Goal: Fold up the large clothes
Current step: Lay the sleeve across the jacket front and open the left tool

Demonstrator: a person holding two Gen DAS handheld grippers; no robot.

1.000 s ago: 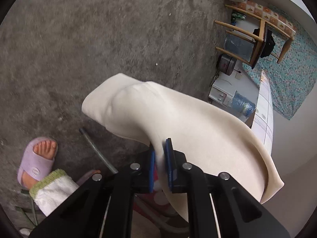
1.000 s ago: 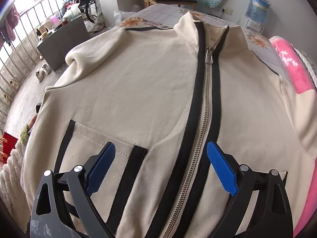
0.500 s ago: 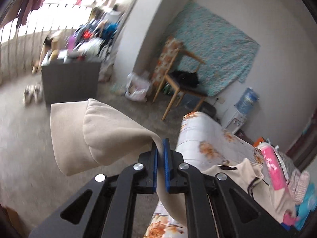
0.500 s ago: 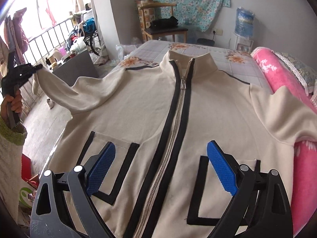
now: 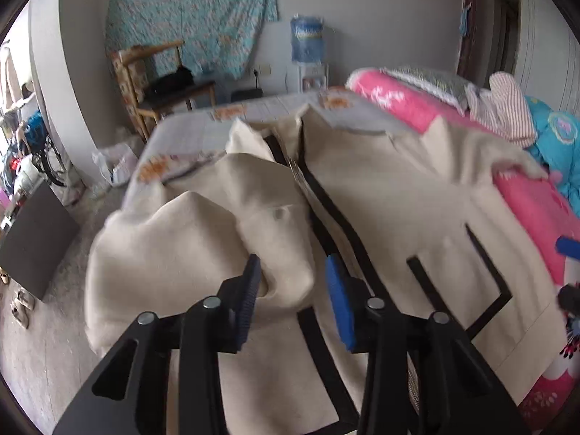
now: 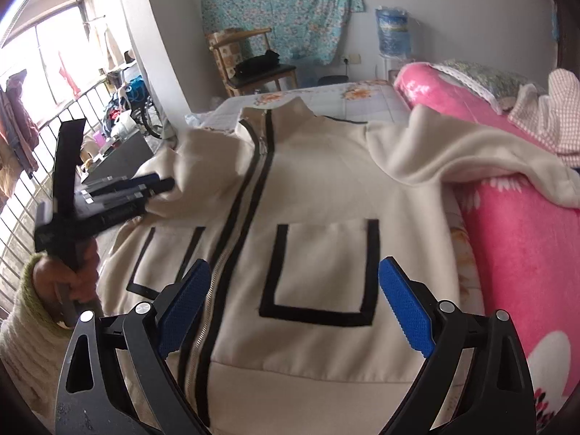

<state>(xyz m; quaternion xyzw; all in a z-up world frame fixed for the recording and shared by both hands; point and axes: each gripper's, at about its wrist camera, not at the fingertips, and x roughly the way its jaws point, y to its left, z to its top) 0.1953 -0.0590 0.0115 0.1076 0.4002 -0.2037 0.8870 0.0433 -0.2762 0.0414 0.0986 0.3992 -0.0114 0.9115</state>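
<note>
Jacket (image 6: 326, 195) flat on bed (image 6: 366, 94); blanket (image 6: 514, 239) to its right; chair (image 6: 250, 61) behind bed.

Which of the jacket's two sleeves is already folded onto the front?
The sleeve at the left gripper, bunched beside the zipper. The other sleeve drapes over the pink blanket.

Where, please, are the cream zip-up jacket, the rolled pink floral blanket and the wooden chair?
cream zip-up jacket (image 6: 326, 195), right wrist view, chest panel.
rolled pink floral blanket (image 6: 514, 246), right wrist view, side face.
wooden chair (image 6: 241, 38), right wrist view, backrest rail.
</note>
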